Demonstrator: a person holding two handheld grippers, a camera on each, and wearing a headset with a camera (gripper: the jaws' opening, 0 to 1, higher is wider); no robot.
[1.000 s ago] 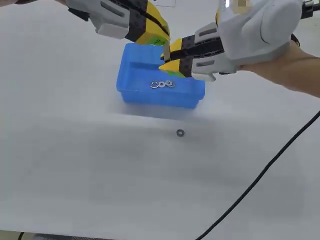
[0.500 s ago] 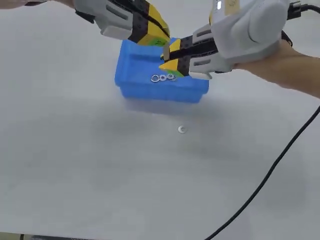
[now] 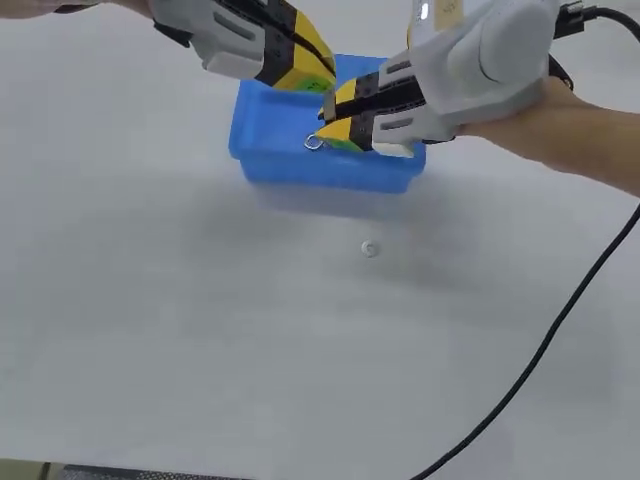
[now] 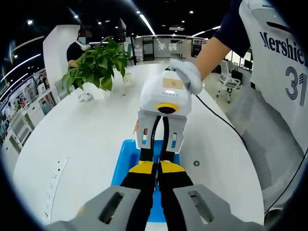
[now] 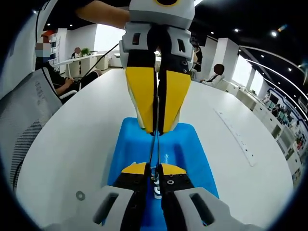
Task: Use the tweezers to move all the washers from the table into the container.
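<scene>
Although the loose washer lies where it did a second ago, on the bare bench just to the near side of the container, the right tool has sunk lower over that blue box. Of the three rings seen inside before, only one ring now shows at its tip. Both tools are pinched narrow on the tweezers, the left tool reaching in from the far left. A drop seems to be finishing, and one washer is left to fetch from the bench.
</scene>
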